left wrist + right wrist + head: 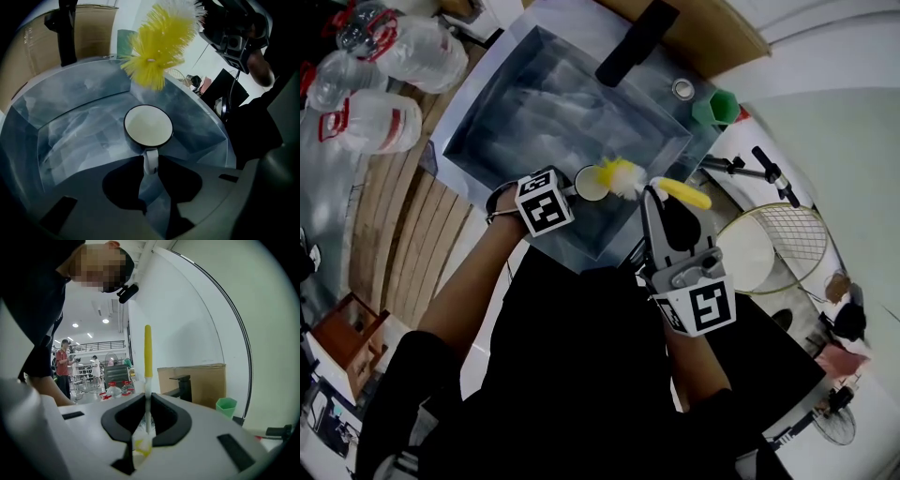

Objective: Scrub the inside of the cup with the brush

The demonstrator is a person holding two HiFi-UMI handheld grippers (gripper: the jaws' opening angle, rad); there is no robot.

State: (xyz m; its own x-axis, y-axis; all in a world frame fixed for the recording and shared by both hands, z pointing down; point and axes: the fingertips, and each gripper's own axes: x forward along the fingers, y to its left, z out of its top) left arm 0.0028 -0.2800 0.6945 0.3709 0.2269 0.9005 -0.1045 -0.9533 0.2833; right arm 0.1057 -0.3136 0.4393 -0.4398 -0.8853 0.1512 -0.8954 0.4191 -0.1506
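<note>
A white enamel cup (591, 183) with a dark rim stands upright in the steel sink (534, 103). My left gripper (573, 191) has the cup's handle (150, 161) pinched between its jaw tips, the cup (148, 125) showing empty just beyond. My right gripper (649, 193) is shut on the thin white stem of a brush (148, 352) with a yellow handle. The yellow and white bristle head (159, 47) hangs above and just behind the cup, outside it, and shows at the cup's right as bristles (619, 175) in the head view.
A black faucet (636, 42) rises at the sink's far edge. A green cup (715, 108) and a small round tin (682, 89) stand at the far right corner. Several water bottles (384, 56) lie left of the sink. A racket (778, 239) lies on the floor at right.
</note>
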